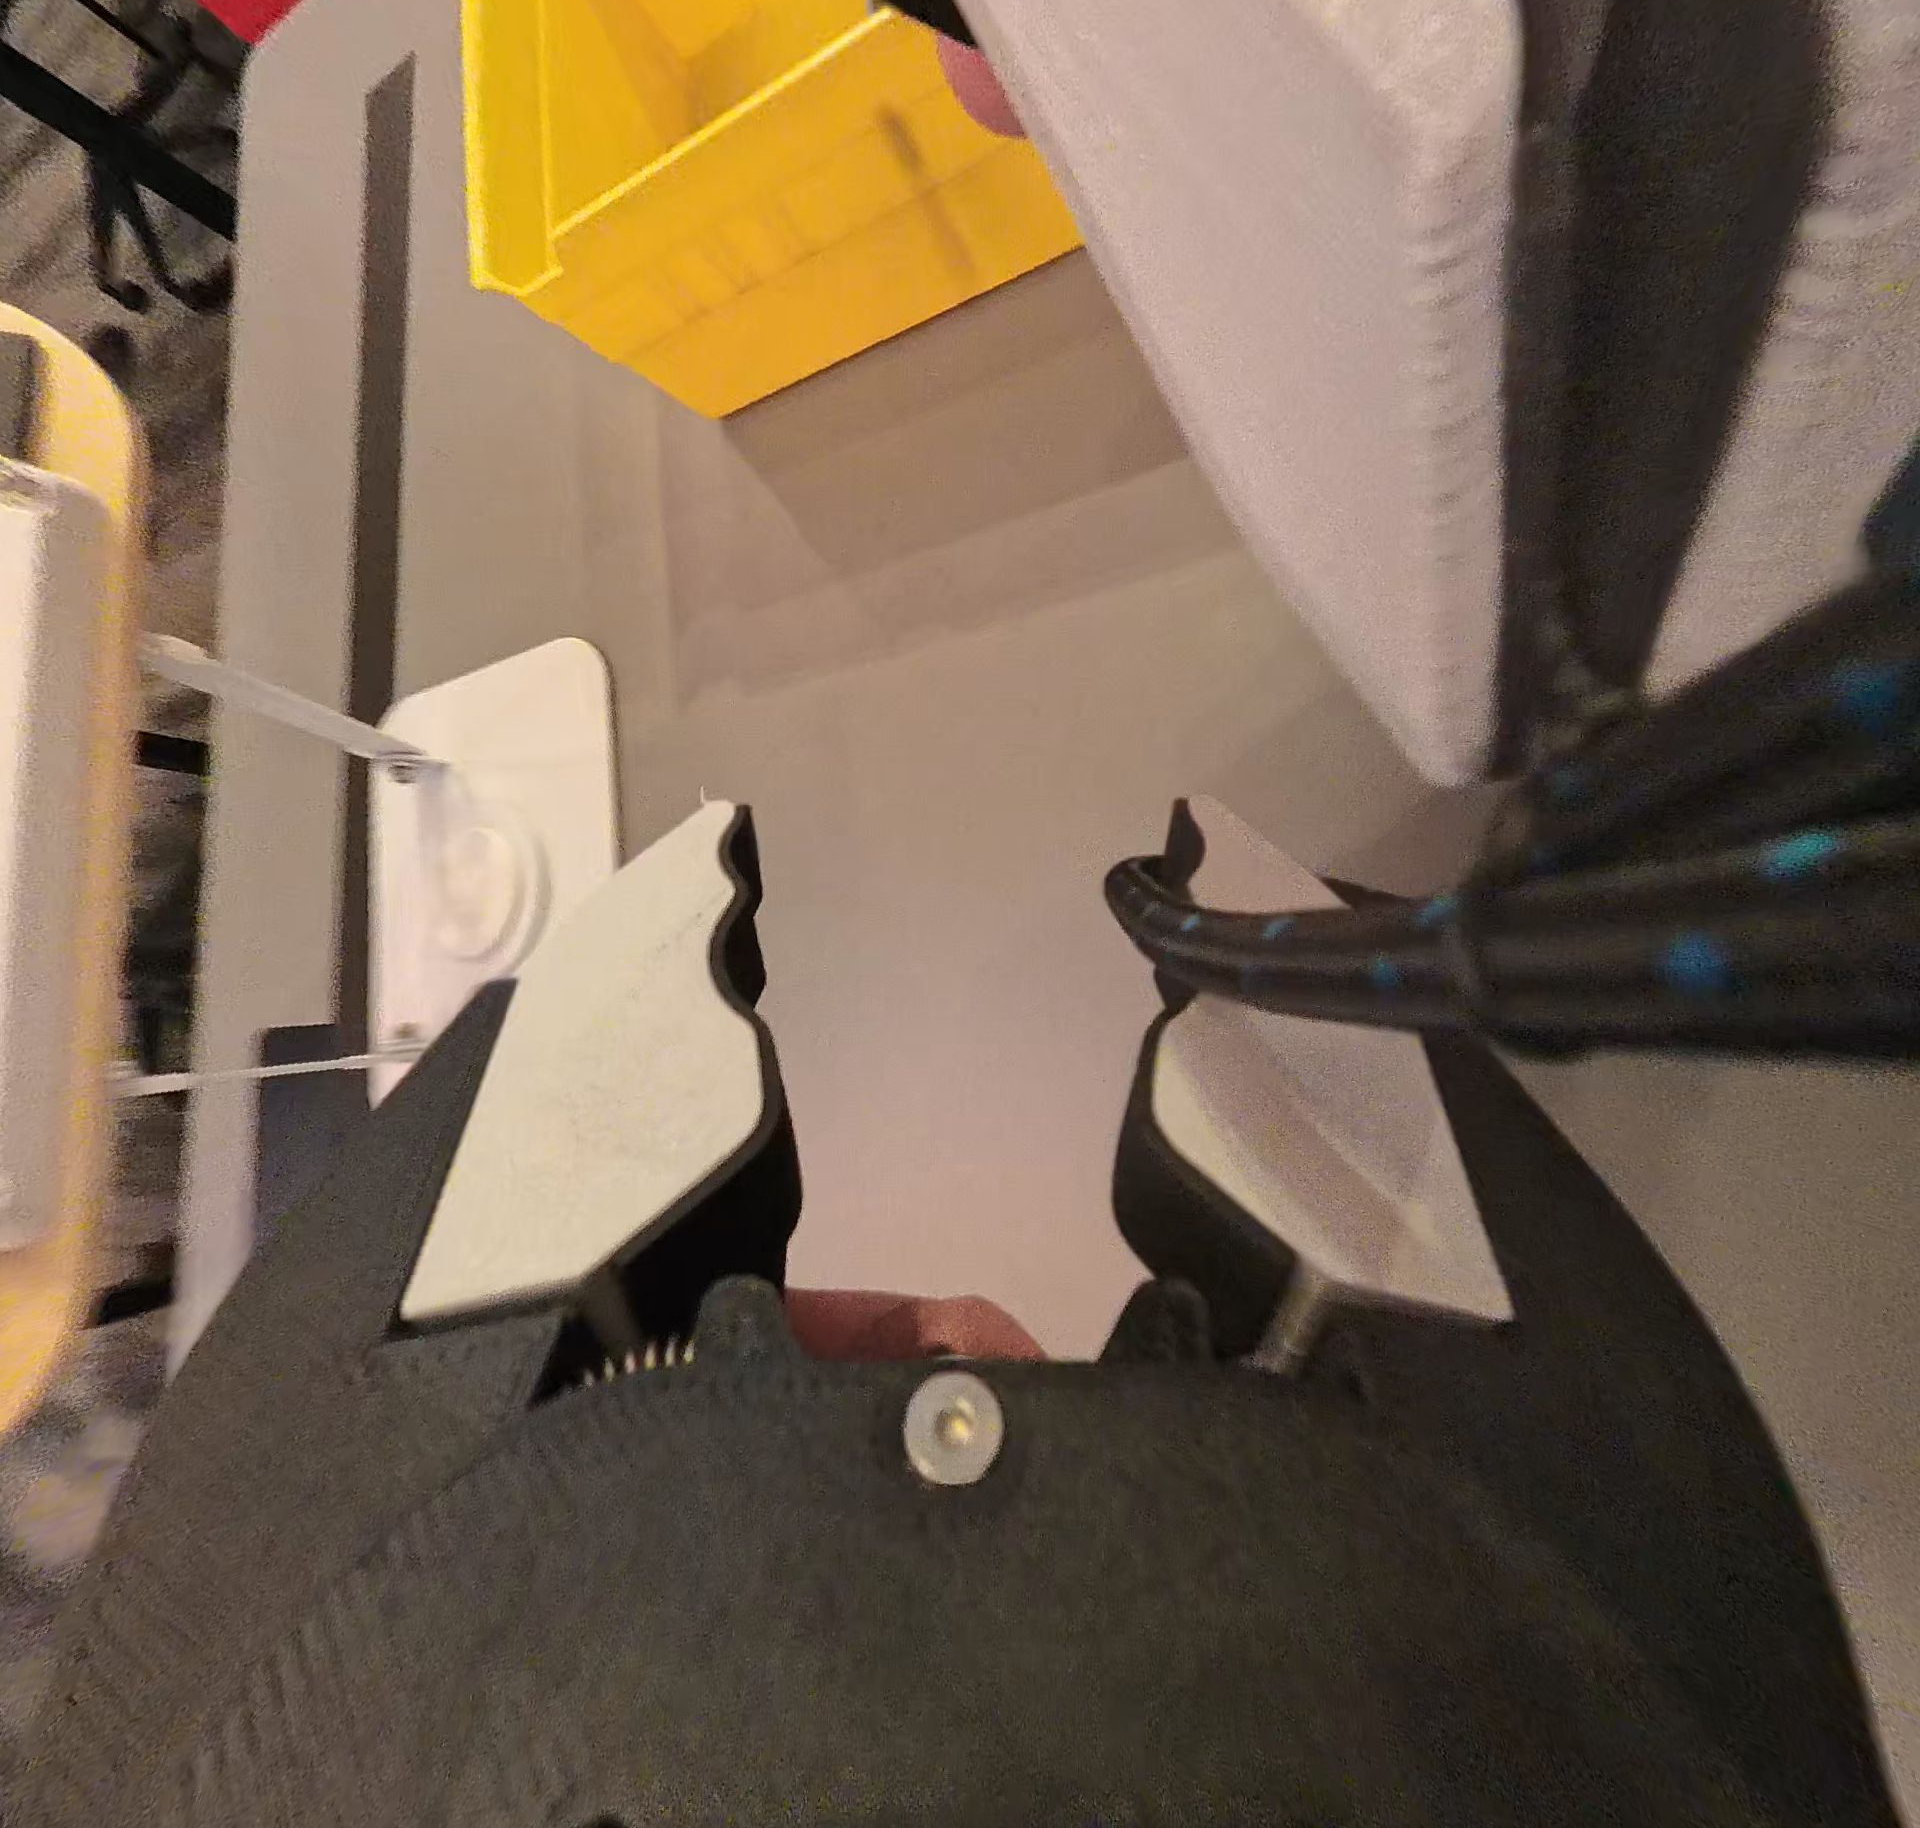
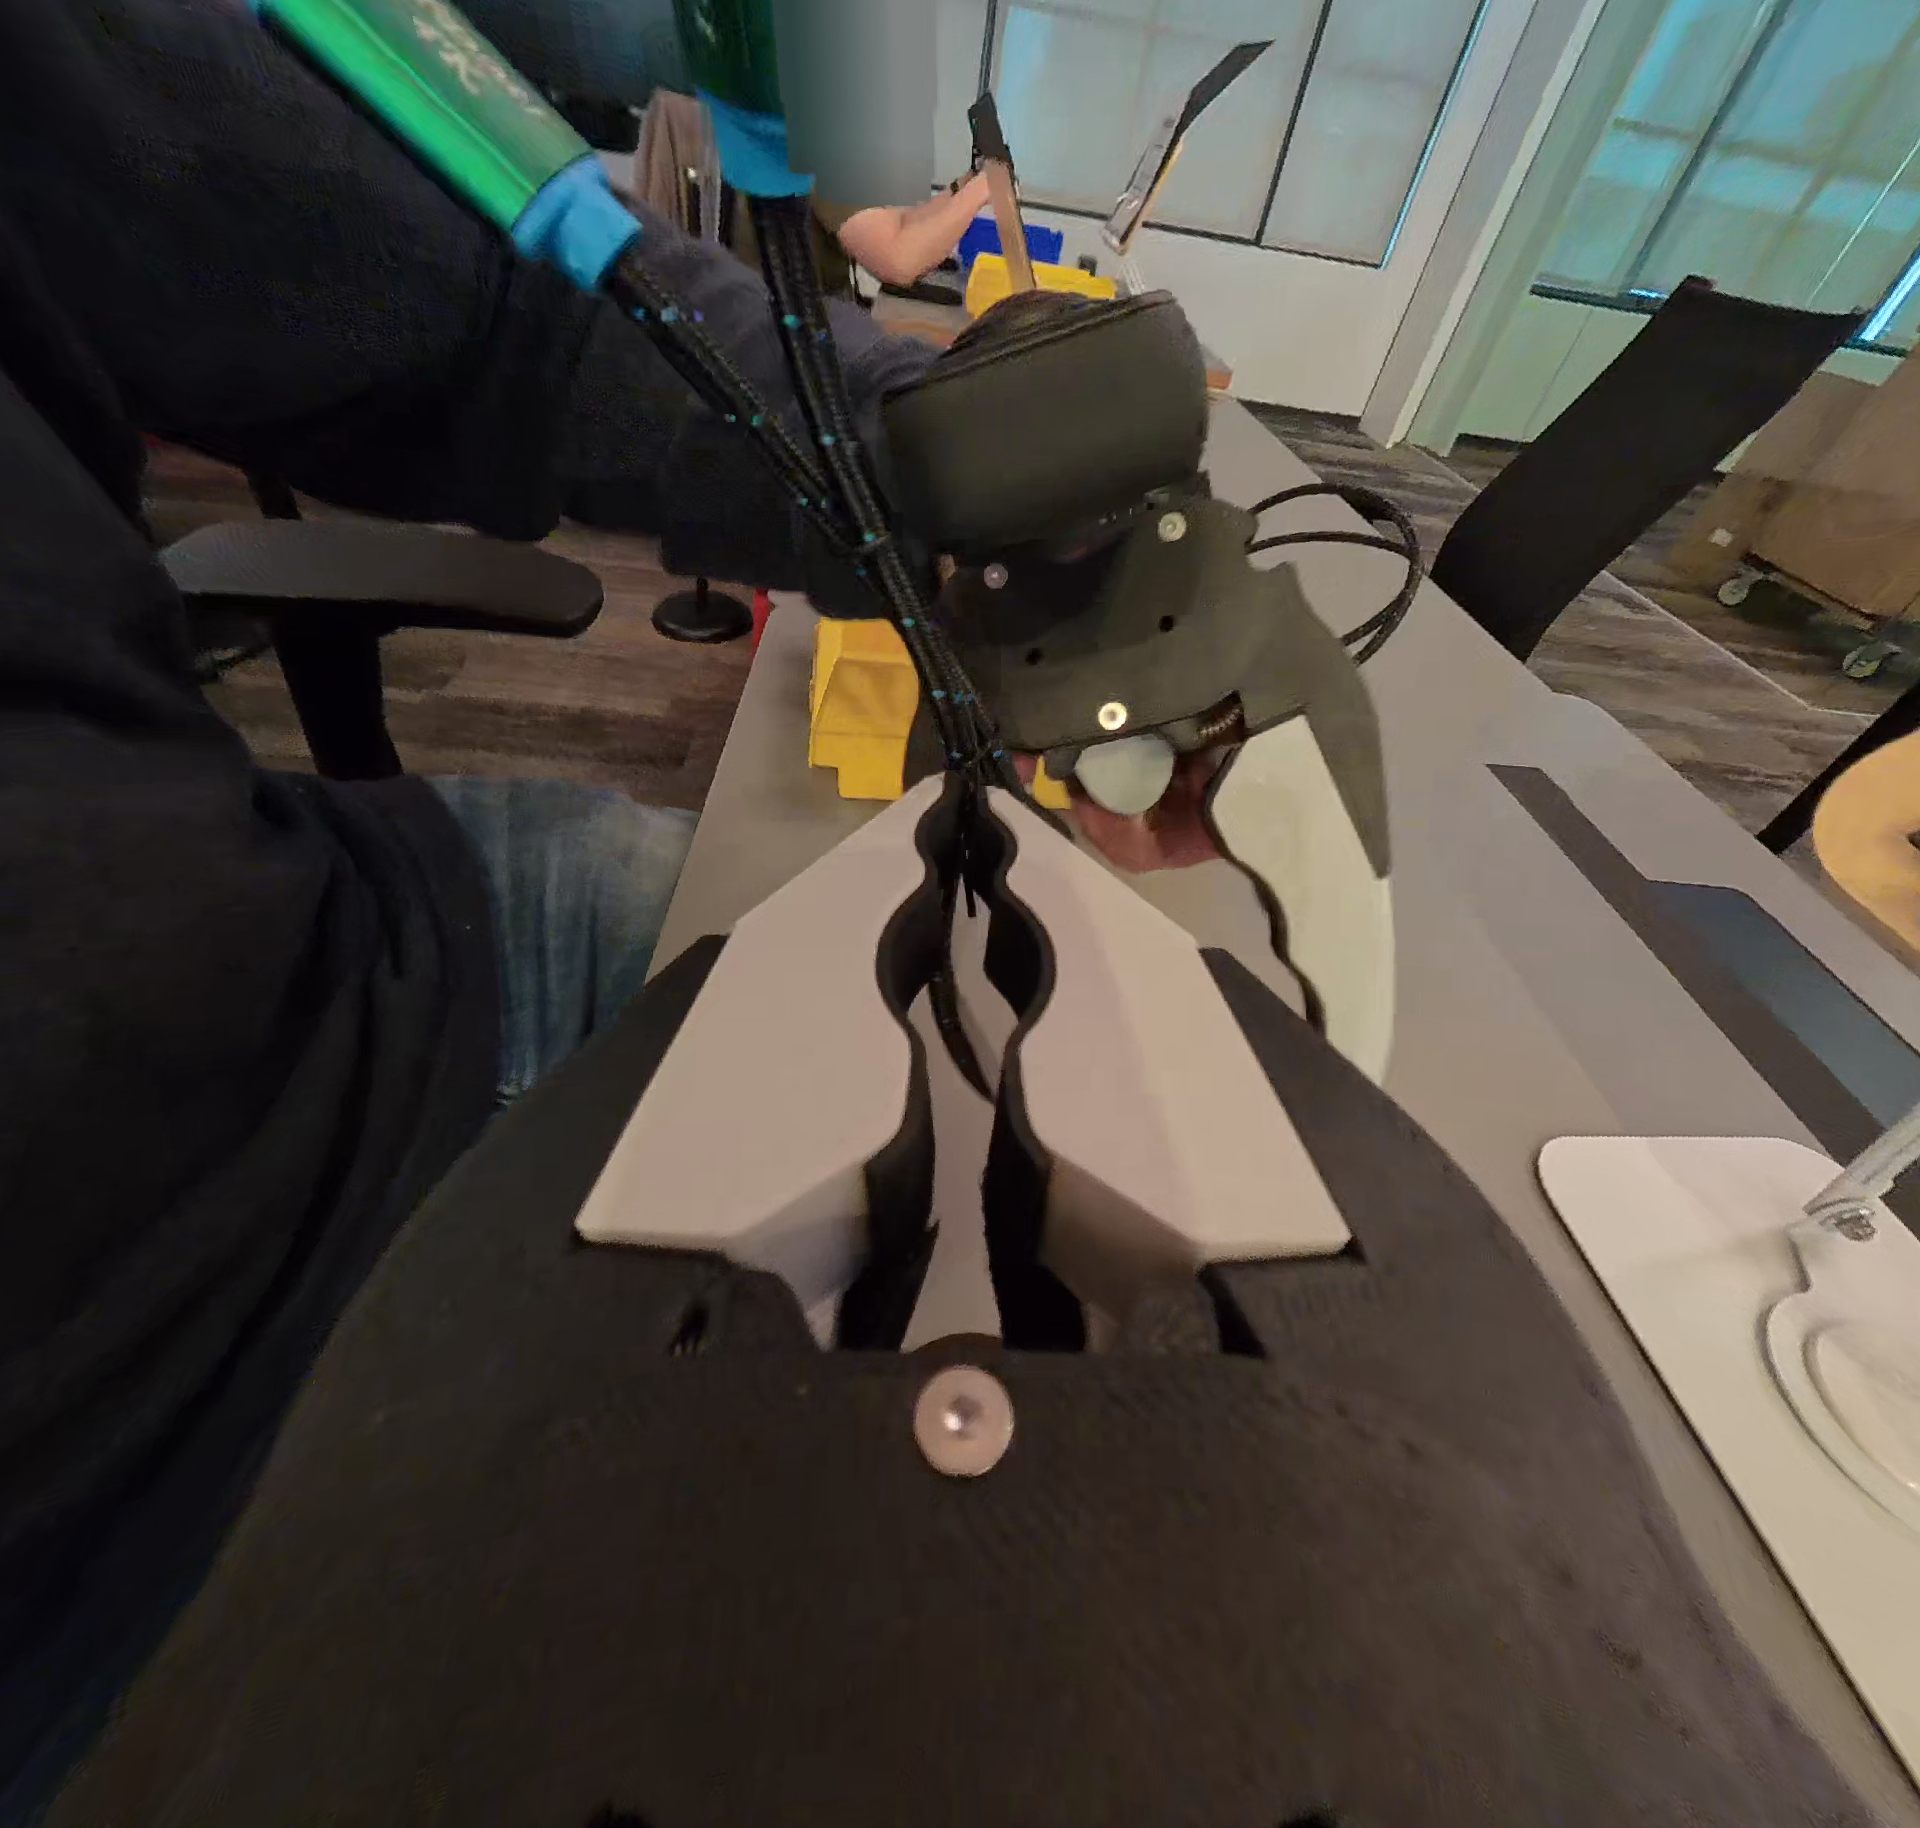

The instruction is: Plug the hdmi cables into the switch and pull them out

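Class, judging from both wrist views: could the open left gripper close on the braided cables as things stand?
Probably yes: the left gripper is open, and the braided cables already loop round its right fingertip, nothing between.

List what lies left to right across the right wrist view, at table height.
Chair armrest → yellow bin → left hand-held gripper → white pad.

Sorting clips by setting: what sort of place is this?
Likely an office or lab workspace: a long grey table, office chairs, big windows and a yellow bin.
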A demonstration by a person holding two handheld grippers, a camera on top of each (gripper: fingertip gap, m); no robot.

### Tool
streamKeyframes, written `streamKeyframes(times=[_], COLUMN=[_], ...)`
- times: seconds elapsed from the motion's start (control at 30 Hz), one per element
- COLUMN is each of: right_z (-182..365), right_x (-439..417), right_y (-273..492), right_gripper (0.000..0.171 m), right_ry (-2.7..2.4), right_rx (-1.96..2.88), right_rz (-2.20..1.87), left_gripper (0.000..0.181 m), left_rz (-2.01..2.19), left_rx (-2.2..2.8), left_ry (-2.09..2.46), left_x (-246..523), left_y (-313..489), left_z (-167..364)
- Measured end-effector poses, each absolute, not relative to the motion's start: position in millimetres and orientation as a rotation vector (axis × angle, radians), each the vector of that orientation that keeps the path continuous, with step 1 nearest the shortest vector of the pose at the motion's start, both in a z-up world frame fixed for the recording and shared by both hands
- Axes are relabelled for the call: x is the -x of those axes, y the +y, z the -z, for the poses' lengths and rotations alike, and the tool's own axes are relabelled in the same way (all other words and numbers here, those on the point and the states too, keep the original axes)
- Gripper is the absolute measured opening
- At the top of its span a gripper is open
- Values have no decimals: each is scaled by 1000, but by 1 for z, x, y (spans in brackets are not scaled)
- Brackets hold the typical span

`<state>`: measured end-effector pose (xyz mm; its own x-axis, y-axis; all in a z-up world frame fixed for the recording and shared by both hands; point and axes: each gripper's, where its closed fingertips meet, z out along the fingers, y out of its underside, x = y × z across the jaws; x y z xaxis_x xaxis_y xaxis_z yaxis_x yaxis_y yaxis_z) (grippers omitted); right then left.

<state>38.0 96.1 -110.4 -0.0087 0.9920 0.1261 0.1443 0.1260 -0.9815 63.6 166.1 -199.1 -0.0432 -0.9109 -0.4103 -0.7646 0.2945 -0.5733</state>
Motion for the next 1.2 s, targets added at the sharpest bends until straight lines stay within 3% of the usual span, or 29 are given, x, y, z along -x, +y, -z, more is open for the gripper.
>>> streamKeyframes(times=[0.4,0.67,1.0,1.13,1.2], right_z=[115,138,156,154,151], right_x=[-50,-51,-37,-40,-44], right_y=[122,132,112,106,104], right_gripper=[0,0,0,0,0], right_ry=[-1197,-1223,-1372,-1401,-1397], right_rx=[1314,1412,1410,1378,1358], right_rz=[-1089,-979,-902,-886,-920], left_gripper=[104,117,103,111,107], left_rz=[638,488,278,279,260], left_rx=[1584,1462,1384,1561,1619], left_ry=[1544,1287,1096,1024,1041], left_x=[-76,-77,-69,-59,-53], left_y=[122,124,162,202,218], left_z=[191,139,79,86,97])
